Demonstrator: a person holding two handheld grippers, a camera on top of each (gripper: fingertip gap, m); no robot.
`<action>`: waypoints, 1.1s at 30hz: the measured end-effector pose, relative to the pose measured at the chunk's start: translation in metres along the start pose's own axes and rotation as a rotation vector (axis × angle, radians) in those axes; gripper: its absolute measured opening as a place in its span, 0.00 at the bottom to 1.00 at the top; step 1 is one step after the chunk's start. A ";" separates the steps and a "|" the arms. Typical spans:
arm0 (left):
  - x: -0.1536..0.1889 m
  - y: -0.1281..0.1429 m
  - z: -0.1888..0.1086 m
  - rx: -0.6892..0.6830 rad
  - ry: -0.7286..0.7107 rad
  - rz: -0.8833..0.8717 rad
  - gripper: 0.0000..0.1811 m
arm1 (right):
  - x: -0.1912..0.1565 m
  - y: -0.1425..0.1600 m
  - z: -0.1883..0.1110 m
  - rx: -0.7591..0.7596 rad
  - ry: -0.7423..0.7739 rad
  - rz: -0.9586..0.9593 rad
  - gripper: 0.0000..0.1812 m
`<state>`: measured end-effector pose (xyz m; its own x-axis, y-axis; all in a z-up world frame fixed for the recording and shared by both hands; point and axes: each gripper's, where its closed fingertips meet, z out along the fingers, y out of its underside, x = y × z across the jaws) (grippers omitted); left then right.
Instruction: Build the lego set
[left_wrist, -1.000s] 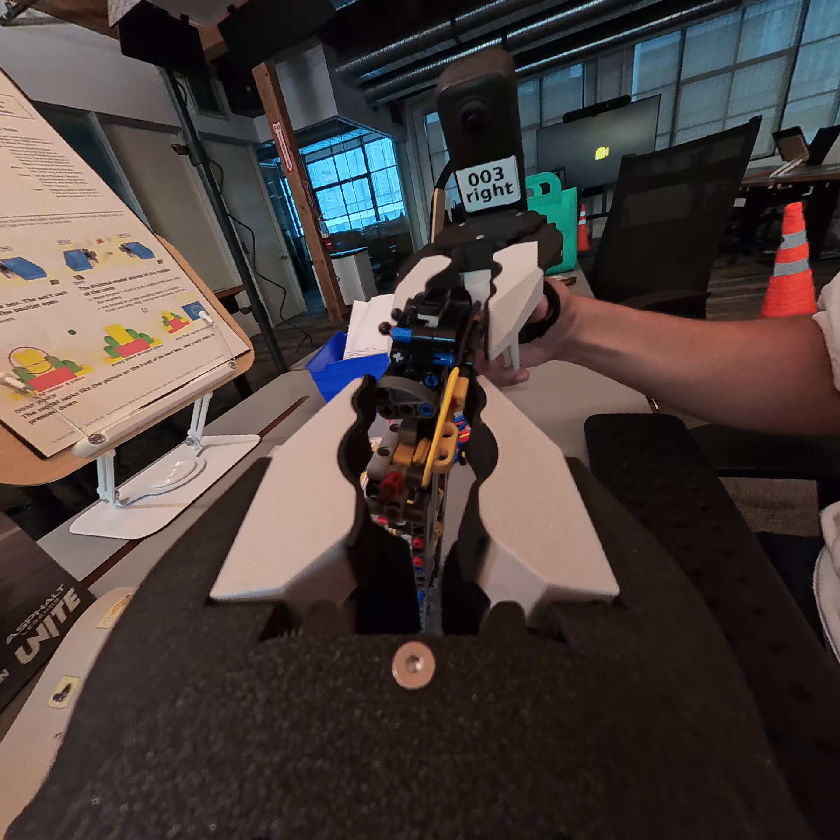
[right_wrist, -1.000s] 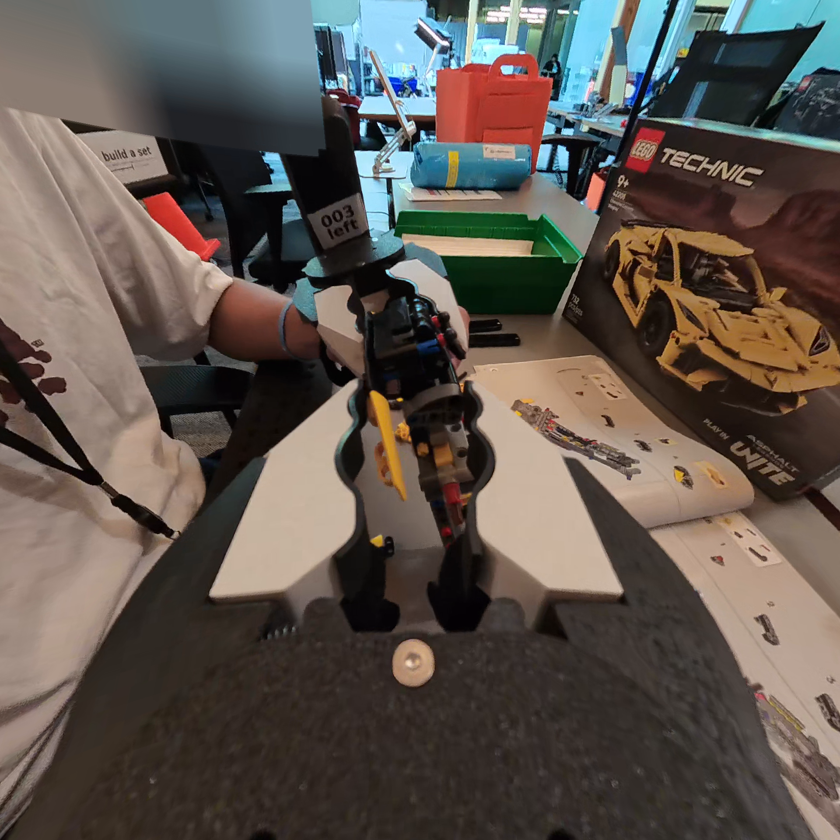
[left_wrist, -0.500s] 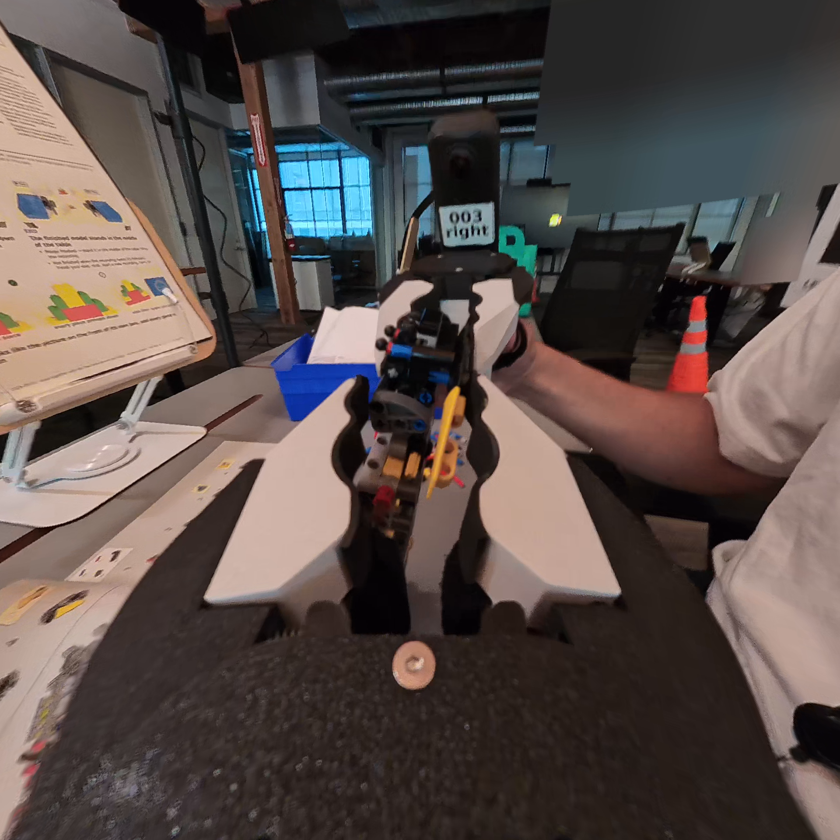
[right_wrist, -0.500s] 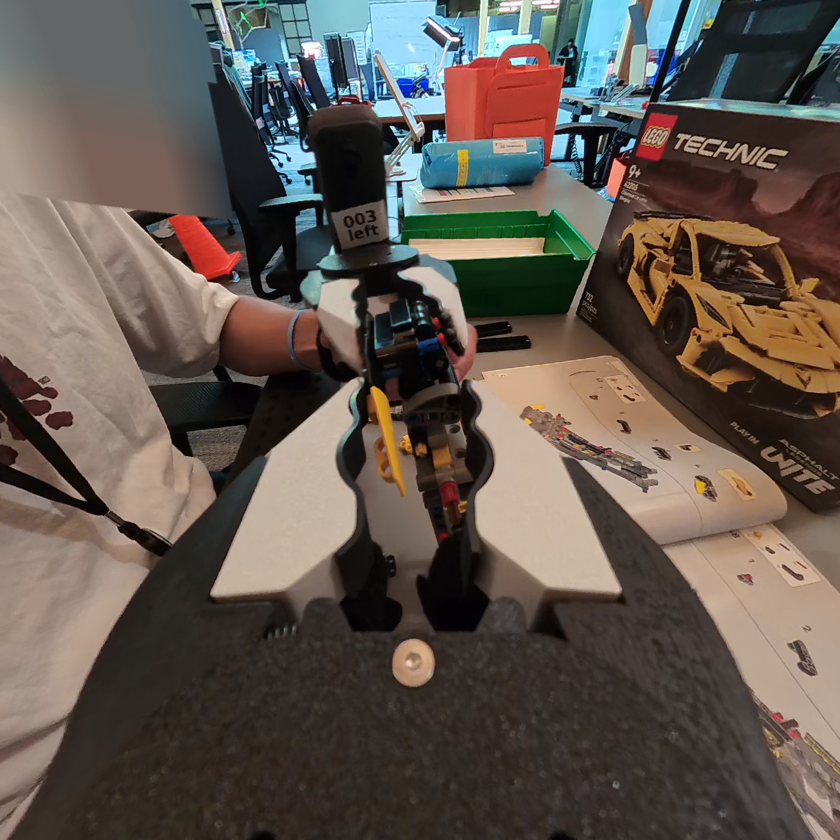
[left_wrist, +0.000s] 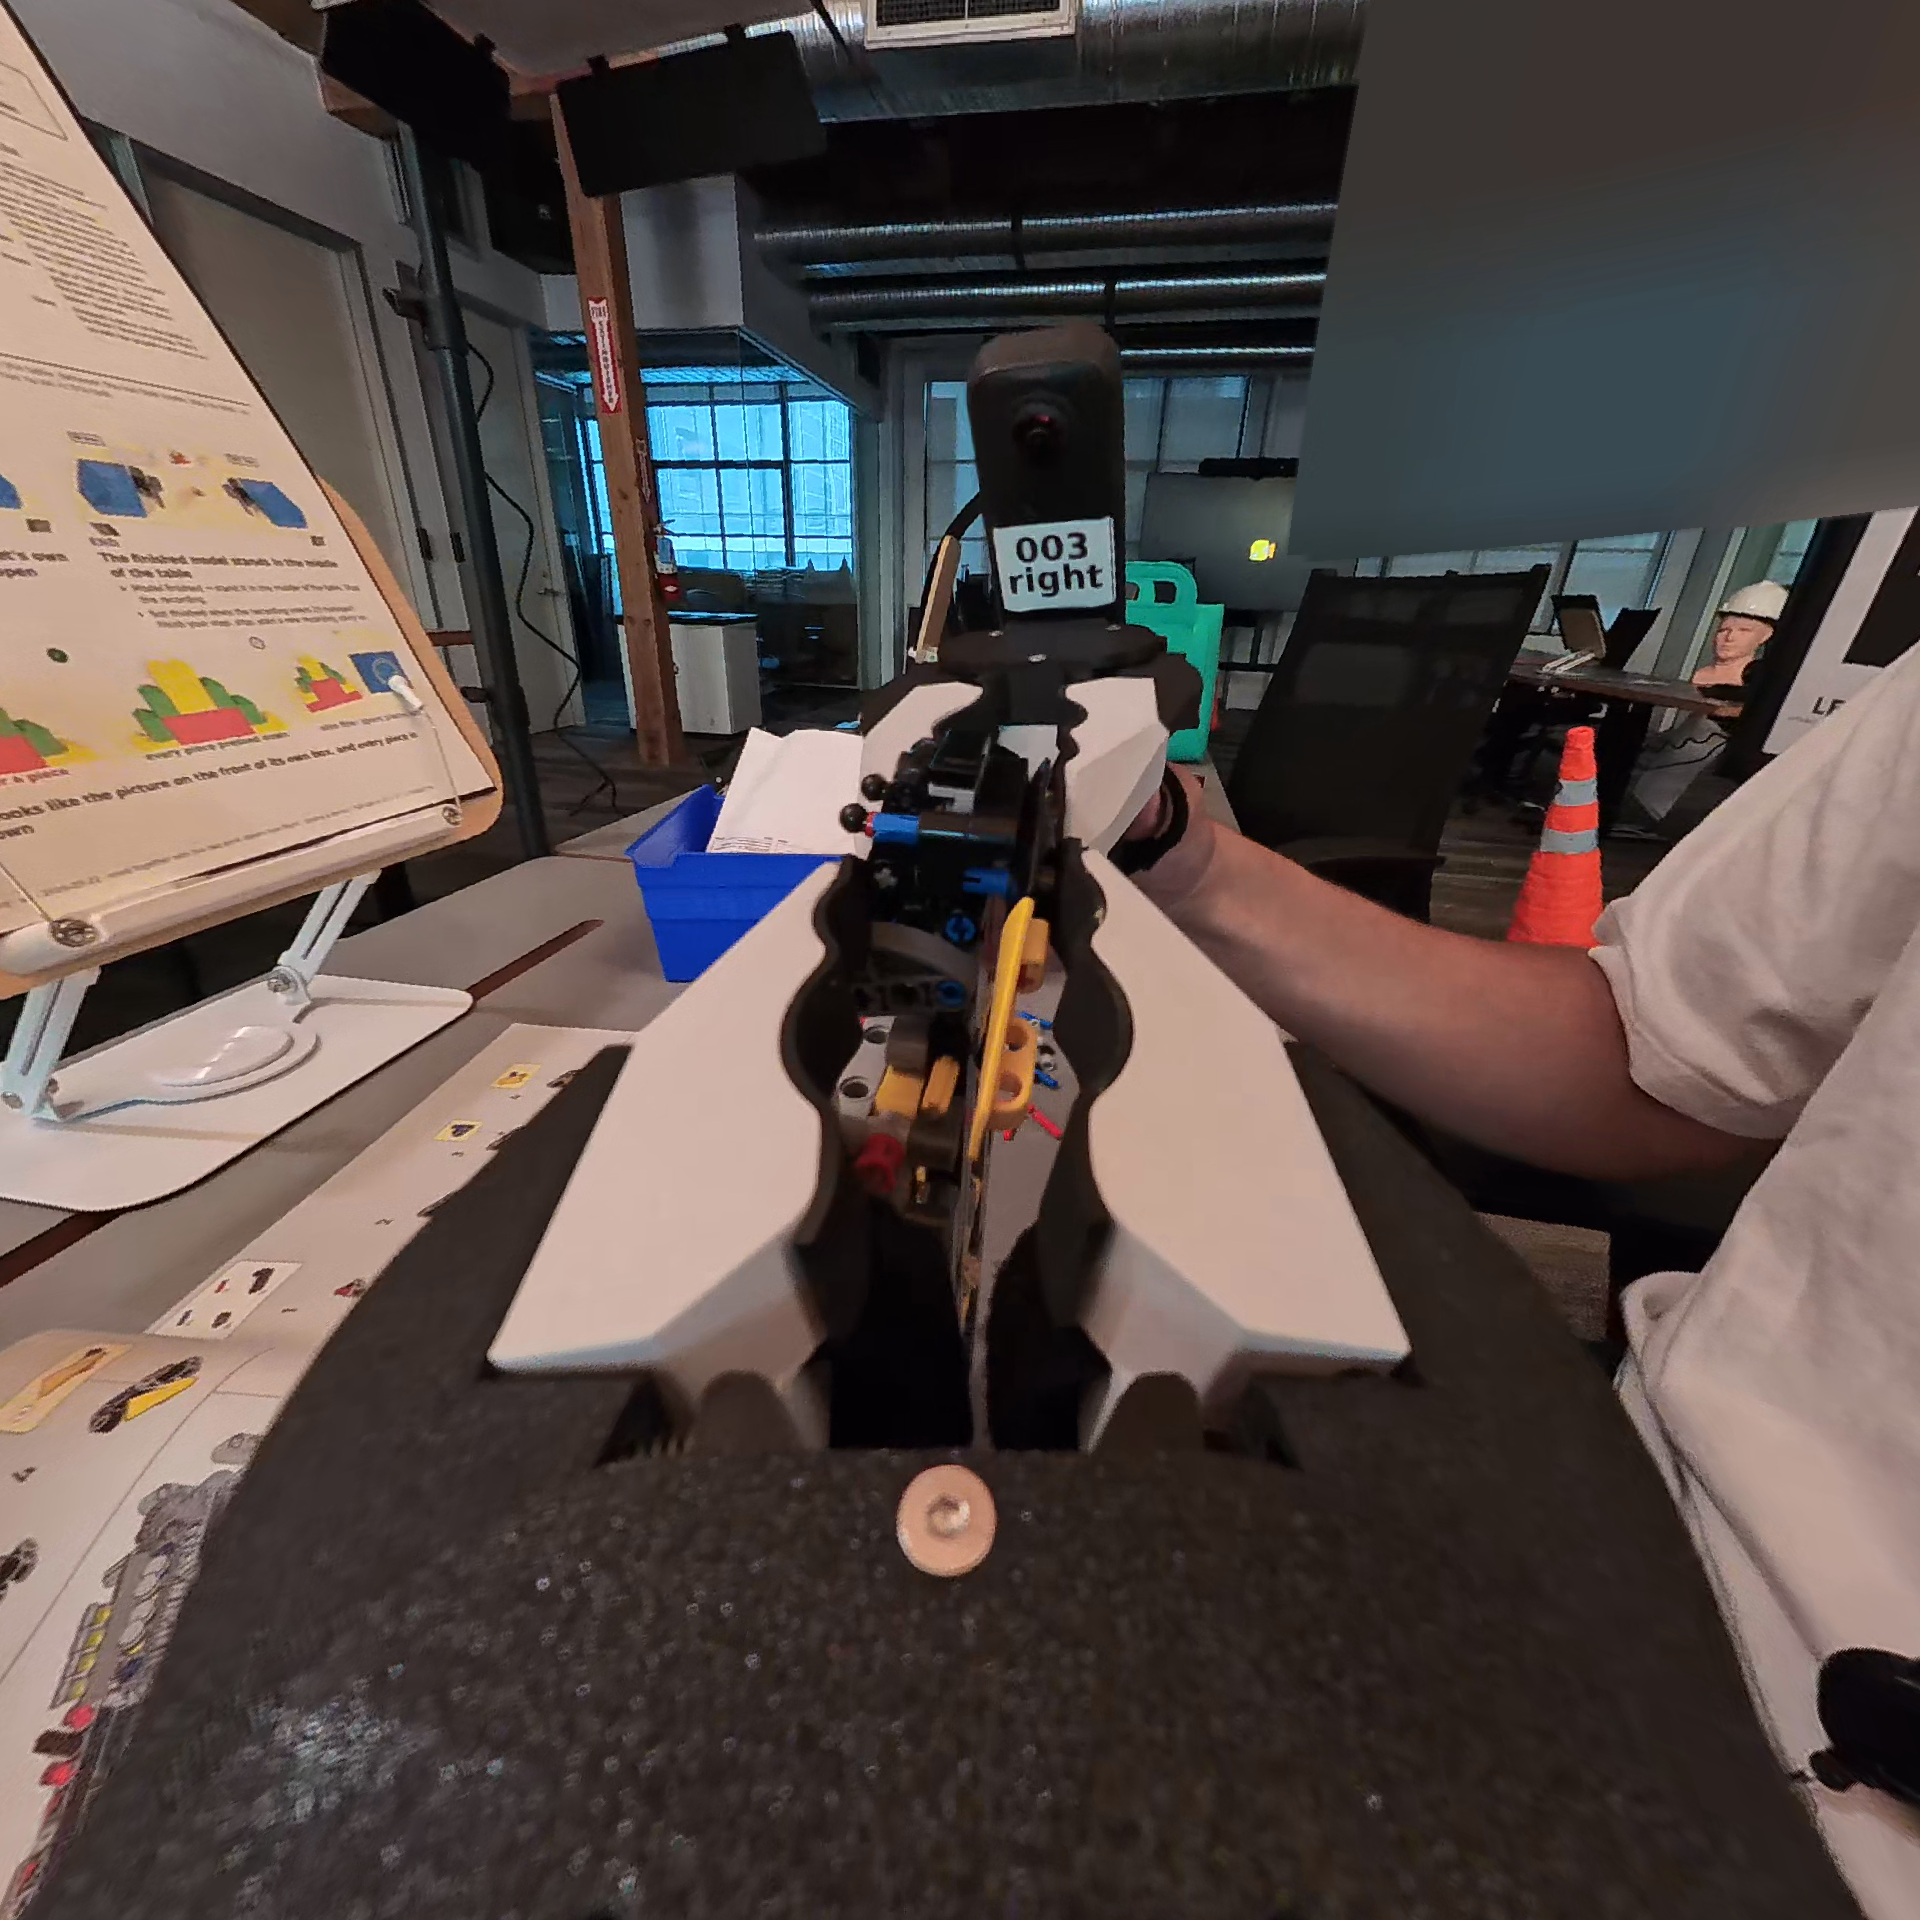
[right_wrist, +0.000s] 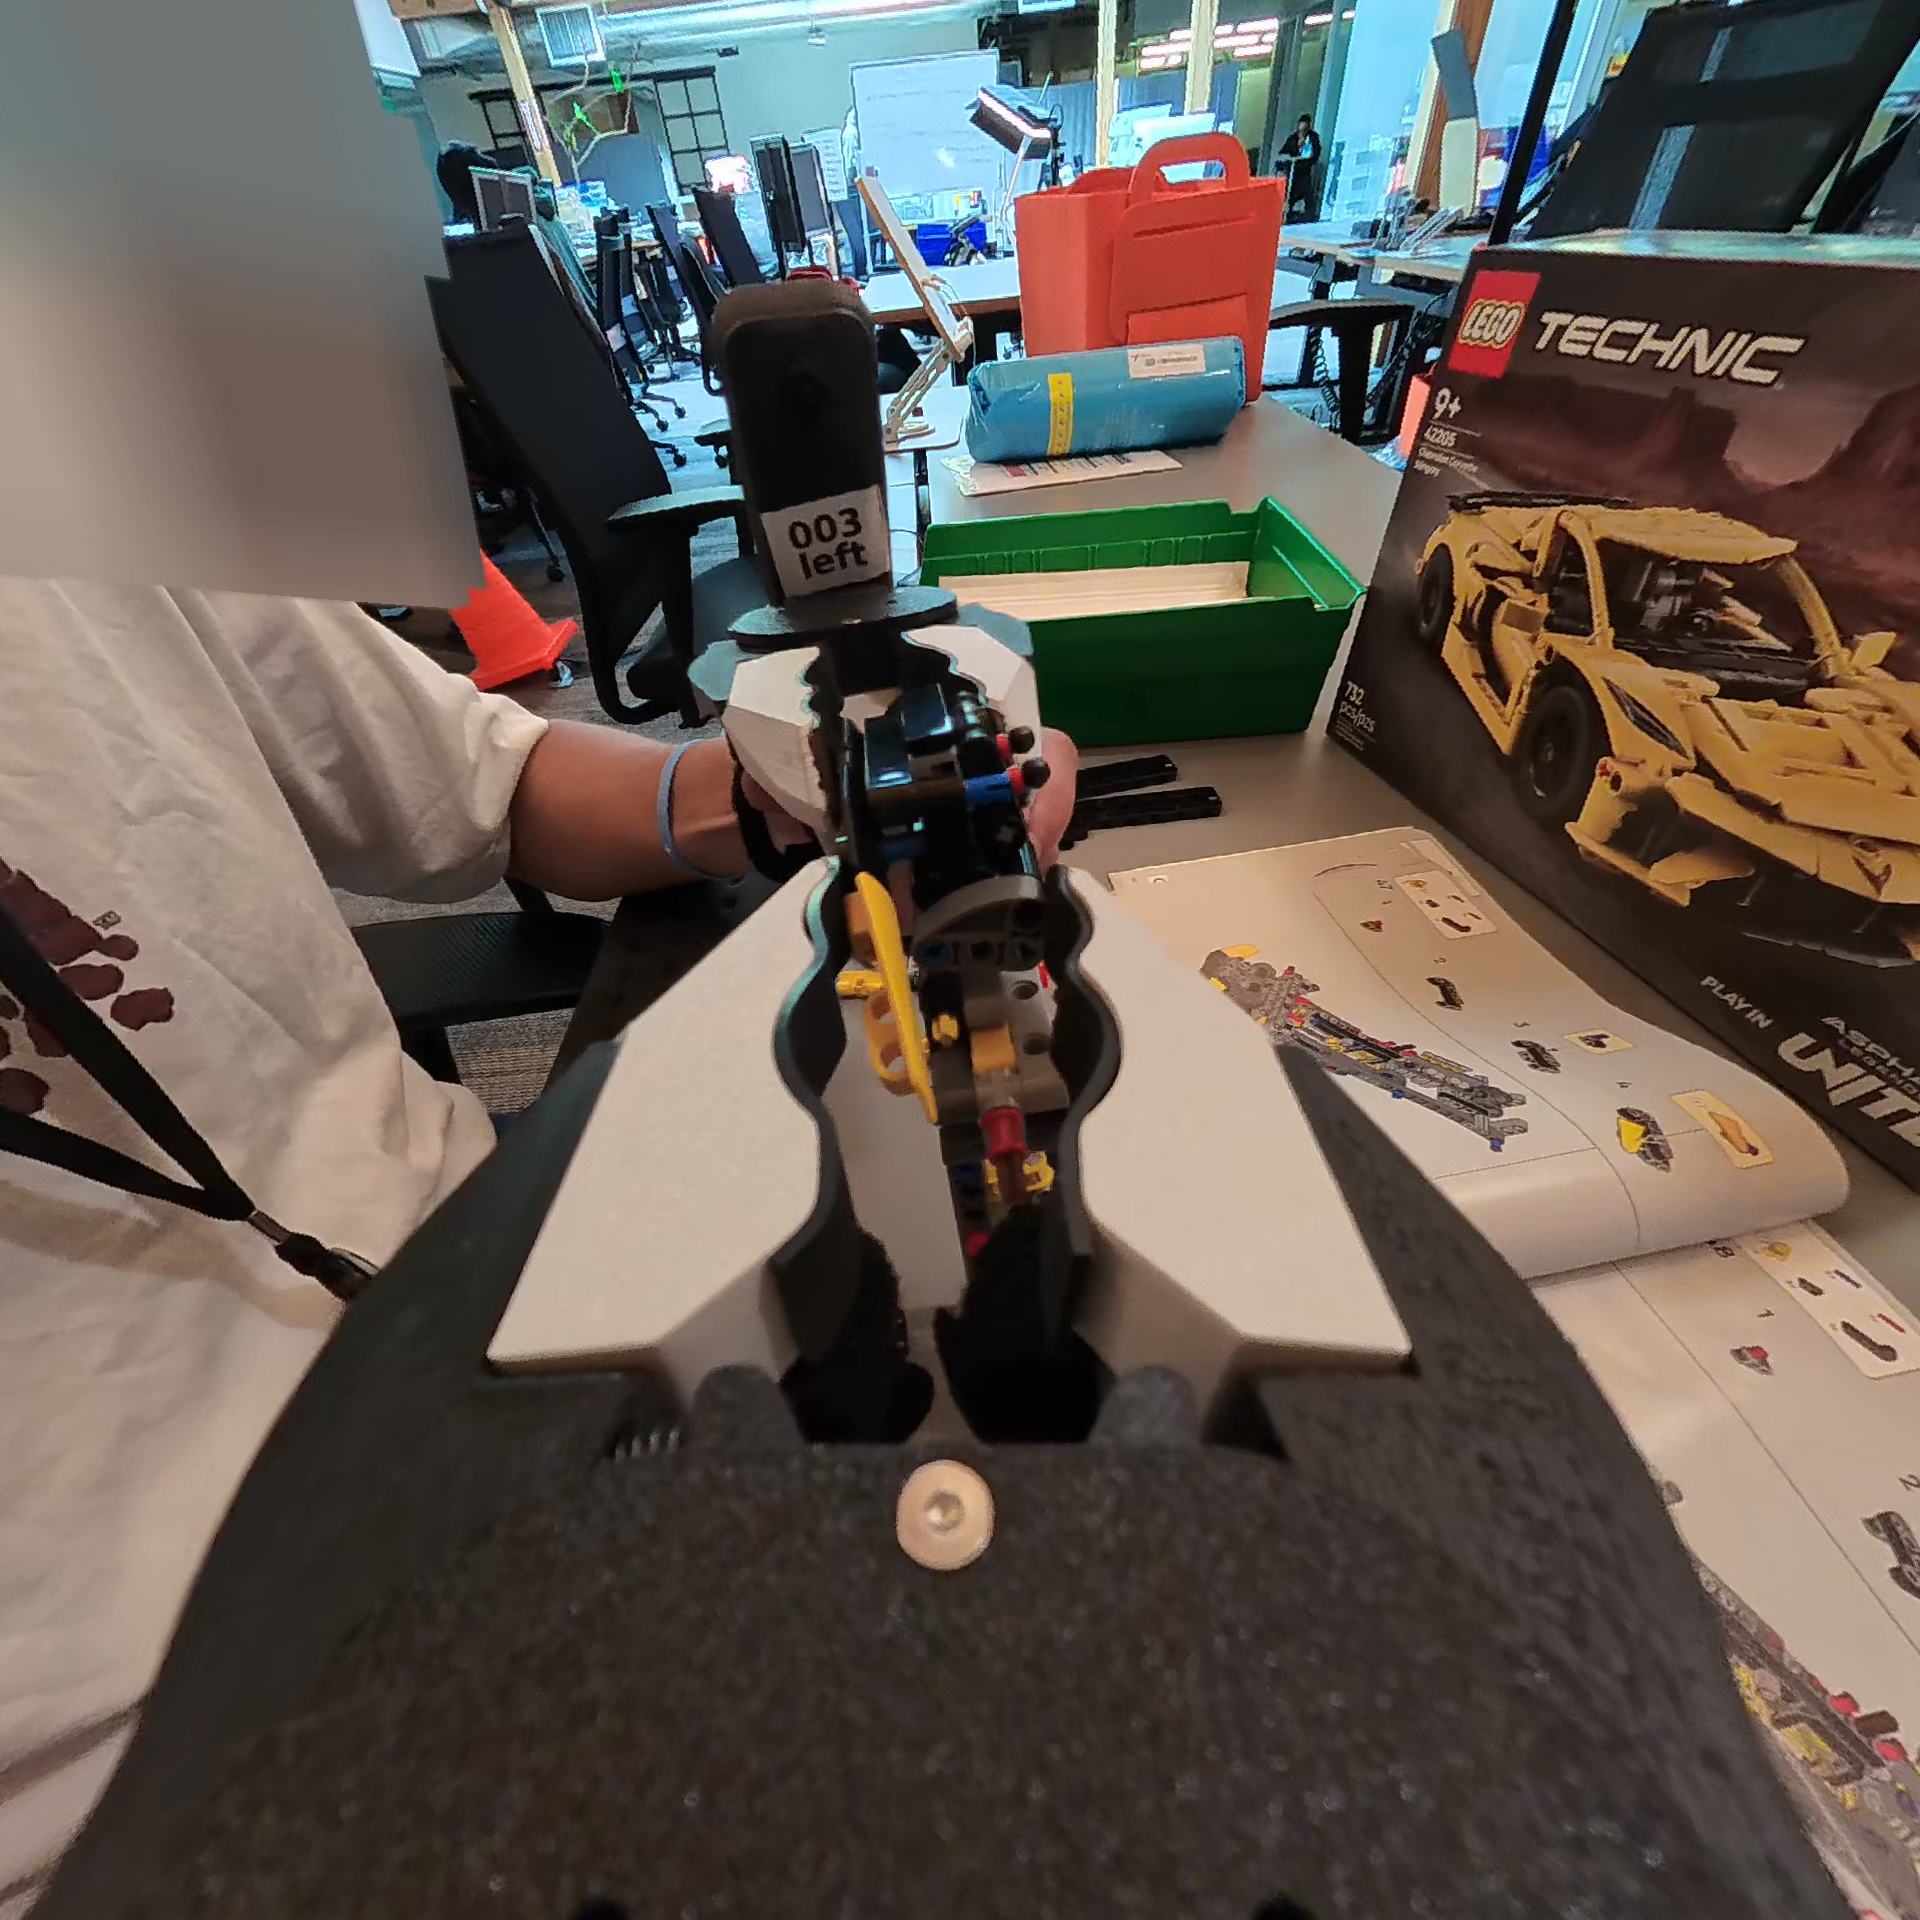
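Note:
A long lego assembly (left_wrist: 935, 997) of black, grey, yellow, blue and red parts hangs in the air between both grippers, above the table. My left gripper (left_wrist: 951, 904) is shut on its near end in the left wrist view. The right gripper (left_wrist: 1013, 748) faces it and grips the far end. In the right wrist view my right gripper (right_wrist: 945, 904) is shut on the same assembly (right_wrist: 956, 987), and the left gripper (right_wrist: 883, 717) holds the other end. A yellow curved beam (left_wrist: 1003, 1023) runs along one side of the assembly.
An open instruction booklet (right_wrist: 1455, 1039) lies on the table under the grippers. The set's box (right_wrist: 1662, 644) stands at the right, with a green bin (right_wrist: 1143, 634) behind. A blue bin (left_wrist: 717, 883) and a stand with an instruction sheet (left_wrist: 187, 582) are at the left. A person's arms hold both grippers. My two grippers' fingertips are within a few centimetres of each other.
Both grippers have risen and tilted together with the assembly between them. The grip on both ends has stayed the same.

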<state>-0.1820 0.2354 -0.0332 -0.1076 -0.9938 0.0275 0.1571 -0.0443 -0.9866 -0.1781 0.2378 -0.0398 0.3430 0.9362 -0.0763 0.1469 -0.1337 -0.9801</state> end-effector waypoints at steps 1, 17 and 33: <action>0.000 0.000 0.000 0.004 0.002 0.000 0.18 | 0.000 0.000 0.000 0.004 0.002 -0.009 0.20; 0.020 0.006 0.001 -0.020 0.046 0.129 0.23 | -0.019 0.001 -0.001 0.071 -0.062 -0.077 0.21; 0.035 0.008 -0.005 0.025 0.039 0.305 0.21 | -0.037 0.009 0.003 -0.017 0.009 -0.210 0.22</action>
<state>-0.1894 0.2006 -0.0405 -0.0889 -0.9571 -0.2757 0.2115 0.2523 -0.9443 -0.1919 0.2029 -0.0460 0.3112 0.9413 0.1306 0.2317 0.0582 -0.9711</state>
